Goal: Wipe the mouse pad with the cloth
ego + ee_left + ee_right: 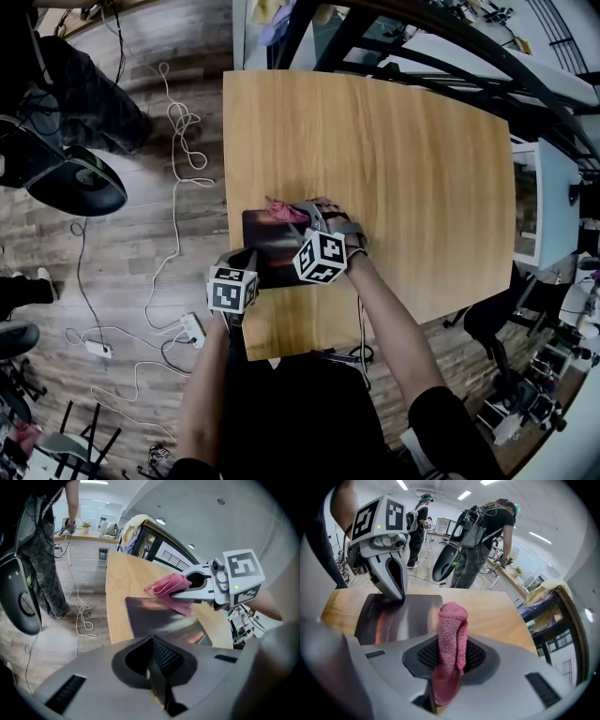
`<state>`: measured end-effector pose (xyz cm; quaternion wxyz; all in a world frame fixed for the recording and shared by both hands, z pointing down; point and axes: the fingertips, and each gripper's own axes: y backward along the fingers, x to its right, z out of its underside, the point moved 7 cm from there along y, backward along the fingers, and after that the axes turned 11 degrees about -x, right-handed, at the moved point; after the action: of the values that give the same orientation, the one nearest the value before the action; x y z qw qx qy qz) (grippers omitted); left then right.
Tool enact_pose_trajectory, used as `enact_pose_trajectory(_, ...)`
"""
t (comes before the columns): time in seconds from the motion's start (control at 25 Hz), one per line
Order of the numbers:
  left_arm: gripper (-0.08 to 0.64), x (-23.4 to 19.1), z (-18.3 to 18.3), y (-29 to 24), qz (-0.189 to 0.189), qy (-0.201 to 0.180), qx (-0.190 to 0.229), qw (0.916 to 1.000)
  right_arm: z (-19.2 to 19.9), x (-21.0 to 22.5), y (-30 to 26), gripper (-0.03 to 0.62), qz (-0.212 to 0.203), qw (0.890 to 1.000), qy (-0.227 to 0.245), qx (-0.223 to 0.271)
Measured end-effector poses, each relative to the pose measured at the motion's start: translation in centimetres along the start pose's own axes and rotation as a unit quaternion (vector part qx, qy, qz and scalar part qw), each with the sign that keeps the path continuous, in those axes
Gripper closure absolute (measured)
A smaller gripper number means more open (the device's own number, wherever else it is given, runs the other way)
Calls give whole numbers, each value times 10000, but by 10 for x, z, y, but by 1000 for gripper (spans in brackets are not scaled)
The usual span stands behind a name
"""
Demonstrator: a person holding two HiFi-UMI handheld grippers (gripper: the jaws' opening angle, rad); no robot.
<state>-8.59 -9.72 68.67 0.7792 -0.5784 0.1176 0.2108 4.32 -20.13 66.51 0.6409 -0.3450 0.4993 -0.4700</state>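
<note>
Over the mouse pad (272,248), the right tool (312,215) grips the cloth (451,634); left tool (399,596) clenched.

Light wood table (403,169) fills centre of head view. Grey-brown plank floor (131,272) from 7 to 11 o'clock, w/ white cable (180,122) looped at 10 and a white power strip (192,328) at 7. Black rounded chair shell (80,183) at 9. Black metal frame (441,56) crosses 1 o'clock; white unit (562,187) at 3. Right gripper view: ceiling strip lights (404,484) at 12, one person (487,527) bent fwd at 1, another (419,522) standing at 11. Left gripper view: clothes (133,529) draped over the frame at 11.
</note>
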Motion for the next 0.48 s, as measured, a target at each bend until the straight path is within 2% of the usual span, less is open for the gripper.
enact_pose_trajectory(0.16,537,4,0,1,-150,-102,-71,9998,-3,-5,-13,499,-128,9996,229,-108)
enact_pose_trajectory(0.32,537,1,0,-1,9,86,-9,10000,-4,-9,-15,500,-74,9994,284,-167)
enact_pose_trajectory(0.48,537,1,1,1,-34,86,-21,10000,-6,-23,-11,500,-48,9992,386,-97)
